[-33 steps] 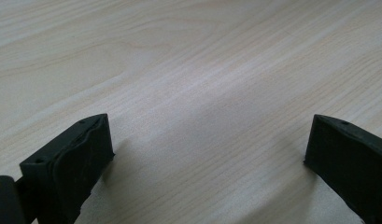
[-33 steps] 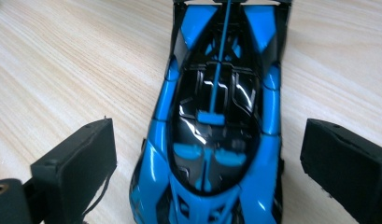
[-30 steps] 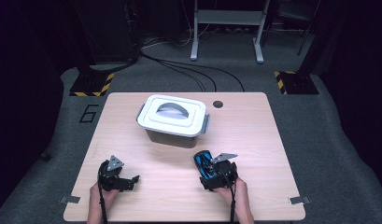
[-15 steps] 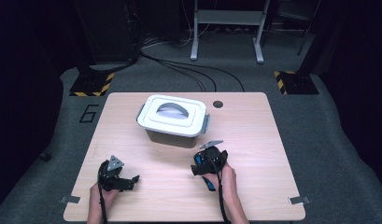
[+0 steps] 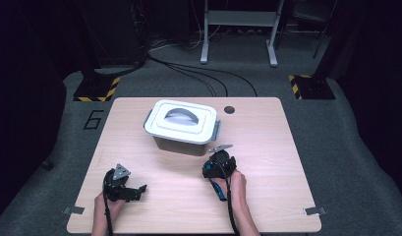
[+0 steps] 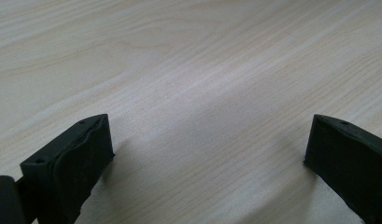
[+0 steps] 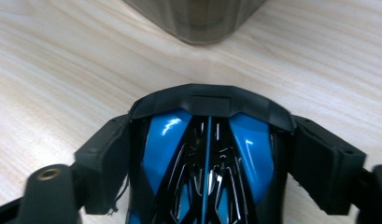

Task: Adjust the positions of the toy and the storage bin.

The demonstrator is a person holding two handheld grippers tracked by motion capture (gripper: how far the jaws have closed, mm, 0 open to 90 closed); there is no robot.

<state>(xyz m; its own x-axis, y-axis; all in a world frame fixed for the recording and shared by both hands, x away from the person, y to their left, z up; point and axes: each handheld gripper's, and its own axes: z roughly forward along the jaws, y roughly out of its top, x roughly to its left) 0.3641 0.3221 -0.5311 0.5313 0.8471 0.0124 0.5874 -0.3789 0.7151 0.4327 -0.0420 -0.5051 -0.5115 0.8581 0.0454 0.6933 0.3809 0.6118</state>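
My right gripper (image 5: 217, 162) sits at the table's front middle, just before the near right corner of a lidded box (image 5: 181, 120). Its jaws have just been closing and now press on both sides of a glossy blue and black toy car (image 7: 202, 154), which lies lengthwise between them. In the right gripper view the box's brownish corner (image 7: 198, 18) stands close ahead. The box has a white lid with a grey handle and grey side latches. My left gripper (image 5: 137, 189) rests at the front left, open, with bare wood between its jaws (image 6: 207, 144).
The light wooden table (image 5: 267, 147) has a small dark round hole (image 5: 229, 109) behind the box. Dark carpet, cables and stand legs (image 5: 238, 34) lie beyond the far edge. Bare wood stretches on the table's right side.
The right hand has carried its gripper forward and a little left, up to the box's near corner, turning it to face the box. The left gripper has kept still.
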